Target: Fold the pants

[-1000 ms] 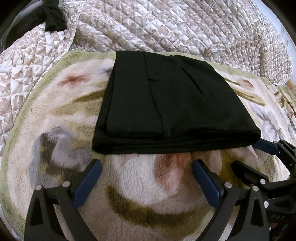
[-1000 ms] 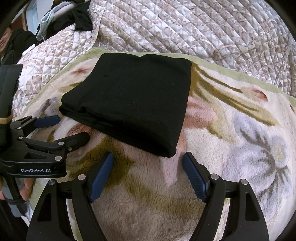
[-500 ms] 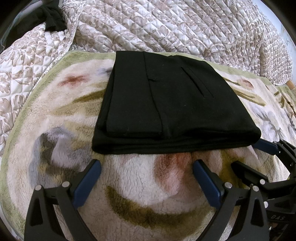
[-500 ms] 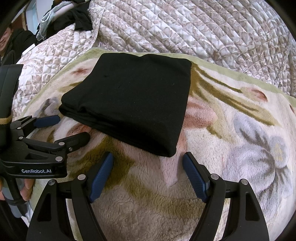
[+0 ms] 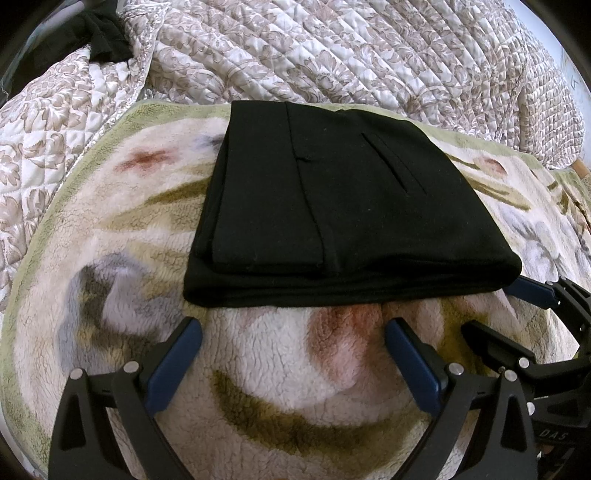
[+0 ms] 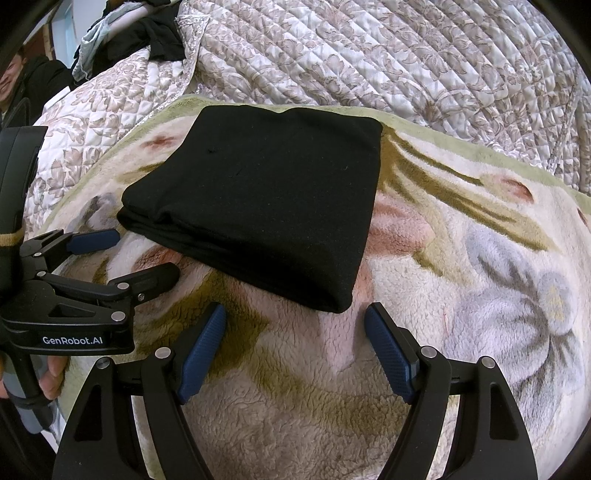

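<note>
Pants: your black pants (image 5: 332, 206) lie folded in a flat pile on the fluffy flower blanket (image 5: 280, 373), near its far edge by the quilt (image 5: 369, 55).
Which way: the thick folded edge faces your grippers; the pile is a bit longer side to side than front to back.
Left gripper (image 5: 293, 360): your fingers are spread wide, holding nothing, just short of the pants.
Right gripper (image 6: 295, 345): spread wide too, empty, with a pants corner just in front.
Left view only: a pocket slit (image 5: 388, 162) and a seam on top.
Right view only: your hand (image 6: 51, 373) on the left gripper's handle, and loose clothes (image 6: 147, 33) far back.
</note>
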The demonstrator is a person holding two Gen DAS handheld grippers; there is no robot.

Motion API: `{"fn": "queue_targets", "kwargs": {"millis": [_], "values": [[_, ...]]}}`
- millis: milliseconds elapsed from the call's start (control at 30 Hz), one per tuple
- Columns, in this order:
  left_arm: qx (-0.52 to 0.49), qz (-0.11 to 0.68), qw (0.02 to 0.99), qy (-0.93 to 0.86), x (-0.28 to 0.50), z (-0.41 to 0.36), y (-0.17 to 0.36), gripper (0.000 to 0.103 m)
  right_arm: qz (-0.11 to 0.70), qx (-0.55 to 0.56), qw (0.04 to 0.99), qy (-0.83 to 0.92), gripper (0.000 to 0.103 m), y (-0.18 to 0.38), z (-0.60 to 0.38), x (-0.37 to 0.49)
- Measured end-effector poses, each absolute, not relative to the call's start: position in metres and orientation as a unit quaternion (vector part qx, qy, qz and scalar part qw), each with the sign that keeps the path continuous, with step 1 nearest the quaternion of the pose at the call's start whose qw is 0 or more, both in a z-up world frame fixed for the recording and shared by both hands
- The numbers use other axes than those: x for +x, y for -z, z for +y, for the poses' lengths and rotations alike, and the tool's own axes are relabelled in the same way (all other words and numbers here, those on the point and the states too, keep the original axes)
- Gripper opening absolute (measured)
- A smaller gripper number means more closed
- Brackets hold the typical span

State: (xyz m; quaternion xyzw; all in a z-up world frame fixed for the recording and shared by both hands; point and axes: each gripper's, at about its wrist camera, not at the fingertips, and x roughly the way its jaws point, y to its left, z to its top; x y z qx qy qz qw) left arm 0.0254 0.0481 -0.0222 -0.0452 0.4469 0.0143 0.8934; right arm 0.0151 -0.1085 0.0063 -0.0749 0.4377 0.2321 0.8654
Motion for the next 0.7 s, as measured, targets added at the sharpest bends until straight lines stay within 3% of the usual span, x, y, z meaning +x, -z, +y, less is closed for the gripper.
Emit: {"fn": "queue_targets", "kwargs": {"millis": [700], "values": [[-0.046,0.448,0.893,-0.015,0.0250,0.0468,0.0238,0.102,0.435,-0.075,0.867,-0.231,0.077,-0.0054,-0.1090,0.0163]]}}
